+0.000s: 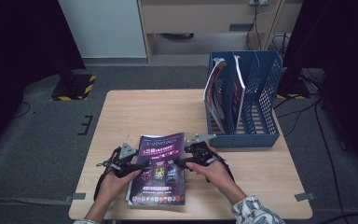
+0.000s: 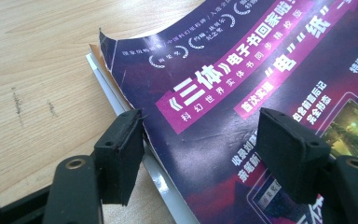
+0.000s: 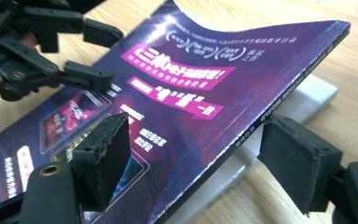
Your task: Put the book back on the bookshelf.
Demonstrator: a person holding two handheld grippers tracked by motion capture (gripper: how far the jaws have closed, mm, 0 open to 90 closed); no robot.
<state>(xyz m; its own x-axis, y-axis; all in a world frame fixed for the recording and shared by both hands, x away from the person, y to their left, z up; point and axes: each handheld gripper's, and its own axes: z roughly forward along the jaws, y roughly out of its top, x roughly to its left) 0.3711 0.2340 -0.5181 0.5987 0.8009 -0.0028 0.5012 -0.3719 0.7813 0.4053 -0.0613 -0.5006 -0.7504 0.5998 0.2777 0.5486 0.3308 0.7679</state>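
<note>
Purple magazine (image 1: 160,170) lies atop a stack on tabletop (image 1: 158,112), near-left of blue file rack (image 1: 244,100). Left tongs (image 1: 142,166) open astride magazine's left edge; right tongs (image 1: 179,163) open astride its lifted spine.

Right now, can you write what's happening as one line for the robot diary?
left gripper: open, at magazine's left edge | right gripper: open, straddling spine | purple magazine: atop stack on table | blue file rack: holds two magazines
</note>
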